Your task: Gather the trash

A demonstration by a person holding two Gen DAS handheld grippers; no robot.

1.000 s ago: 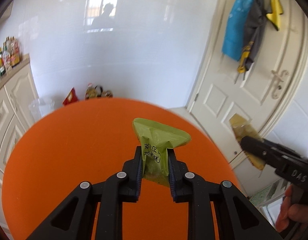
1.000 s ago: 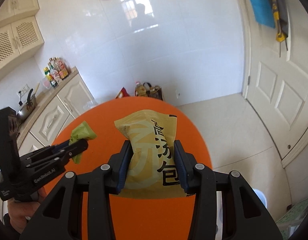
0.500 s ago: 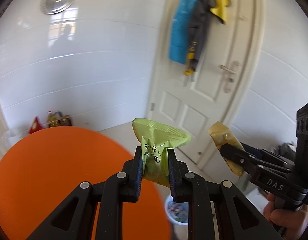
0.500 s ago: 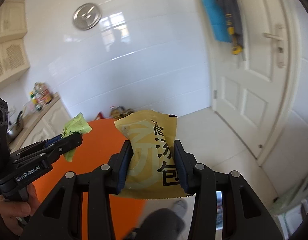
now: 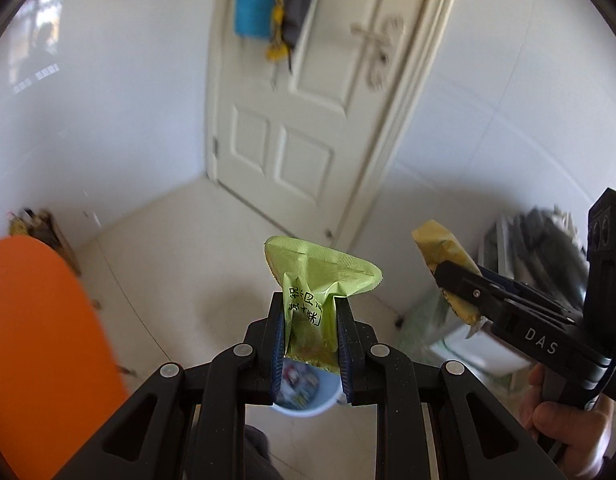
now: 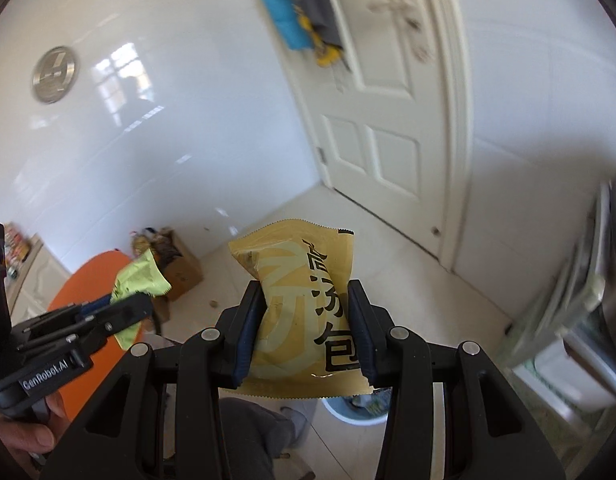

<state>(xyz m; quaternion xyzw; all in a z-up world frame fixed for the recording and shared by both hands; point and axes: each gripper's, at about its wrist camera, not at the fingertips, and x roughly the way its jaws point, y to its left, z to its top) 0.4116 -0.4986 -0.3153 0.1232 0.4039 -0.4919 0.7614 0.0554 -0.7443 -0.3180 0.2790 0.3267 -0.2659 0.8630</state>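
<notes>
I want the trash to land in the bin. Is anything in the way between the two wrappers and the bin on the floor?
Nothing visible is. The left gripper holds the green wrapper above the pale blue bin, which looks open with trash inside. The right gripper holds the yellow packet over the same bin. Only air shows between them.
</notes>
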